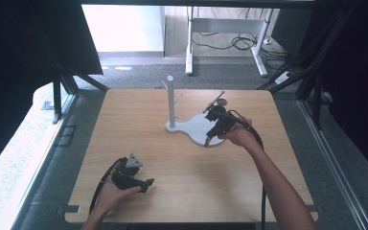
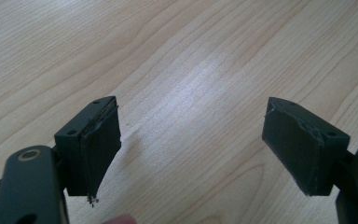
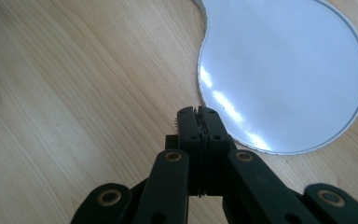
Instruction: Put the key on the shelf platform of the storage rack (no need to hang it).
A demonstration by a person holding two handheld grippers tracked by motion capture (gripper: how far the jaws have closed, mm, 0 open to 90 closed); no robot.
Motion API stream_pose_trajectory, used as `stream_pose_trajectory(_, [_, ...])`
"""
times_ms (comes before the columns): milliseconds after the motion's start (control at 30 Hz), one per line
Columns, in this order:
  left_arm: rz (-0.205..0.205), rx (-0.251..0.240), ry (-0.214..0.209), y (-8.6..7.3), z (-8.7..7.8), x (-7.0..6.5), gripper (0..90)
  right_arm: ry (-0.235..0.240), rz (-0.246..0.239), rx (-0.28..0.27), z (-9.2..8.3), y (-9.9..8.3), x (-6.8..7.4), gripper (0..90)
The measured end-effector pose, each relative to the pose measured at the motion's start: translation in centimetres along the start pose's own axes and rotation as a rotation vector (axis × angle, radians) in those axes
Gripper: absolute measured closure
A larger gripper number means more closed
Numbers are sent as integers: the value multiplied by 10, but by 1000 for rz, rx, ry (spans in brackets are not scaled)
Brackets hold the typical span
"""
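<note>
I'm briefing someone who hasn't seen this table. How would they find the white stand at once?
Start at the wooden table and look to its far middle. There a white stand lies flat as a rounded, glossy base plate, with a thin upright post rising from its left end. It is the table's one white thing; the right claw, shut, hangs at its near edge.

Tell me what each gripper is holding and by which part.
Nothing is held. The left gripper is open over bare table; the right gripper is shut with nothing between its jaws, beside the white stand base.
</note>
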State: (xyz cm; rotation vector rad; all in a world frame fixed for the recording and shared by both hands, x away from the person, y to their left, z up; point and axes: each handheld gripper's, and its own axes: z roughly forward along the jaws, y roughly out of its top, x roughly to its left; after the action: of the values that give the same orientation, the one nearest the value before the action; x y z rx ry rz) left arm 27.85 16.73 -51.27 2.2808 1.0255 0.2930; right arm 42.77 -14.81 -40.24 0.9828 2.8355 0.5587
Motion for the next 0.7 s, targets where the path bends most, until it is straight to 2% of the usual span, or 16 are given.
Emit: stream_pose_trajectory(700, [-2, 6, -2, 0, 1, 0, 196, -1, 5, -1, 4, 10, -4, 892])
